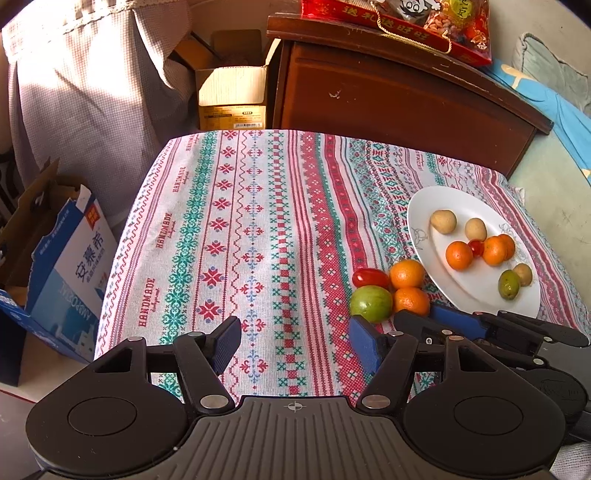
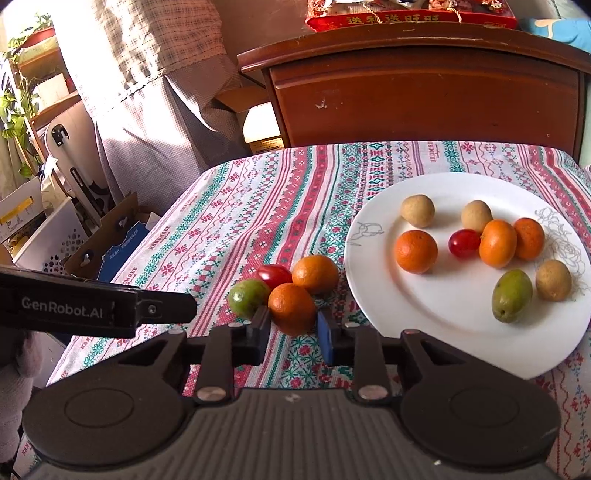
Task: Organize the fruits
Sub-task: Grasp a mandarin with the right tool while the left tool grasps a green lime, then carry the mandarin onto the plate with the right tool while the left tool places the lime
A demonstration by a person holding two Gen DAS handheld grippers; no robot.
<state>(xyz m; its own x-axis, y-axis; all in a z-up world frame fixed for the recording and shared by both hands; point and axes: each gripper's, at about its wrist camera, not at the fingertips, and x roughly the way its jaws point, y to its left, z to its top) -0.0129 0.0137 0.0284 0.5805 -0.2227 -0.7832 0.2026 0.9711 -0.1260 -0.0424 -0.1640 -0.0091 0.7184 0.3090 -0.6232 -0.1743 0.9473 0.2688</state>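
Observation:
Beside the white plate (image 2: 373, 291) four fruits cluster on the patterned cloth: a green fruit (image 2: 246, 298), a cherry tomato (image 2: 274, 275), a far orange (image 2: 316, 273) and a near orange (image 2: 291, 308). My right gripper (image 2: 292, 328) is shut on the near orange, one blue pad against each side, and the orange still touches the cloth. The plate holds several fruits: oranges, brown longans, a tomato and a green one. In the left wrist view my left gripper (image 1: 295, 341) hovers open over bare cloth, left of the cluster (image 1: 371, 302), with the right gripper (image 1: 417, 313) at the orange (image 1: 410, 300).
The left tool's black arm (image 2: 162, 308) reaches in close to the green fruit. A dark wooden cabinet (image 2: 424, 99) stands behind the table, with a red gift box (image 2: 406, 16) on top. Cardboard boxes (image 1: 62, 251) sit on the floor at the left, below the cloth's edge.

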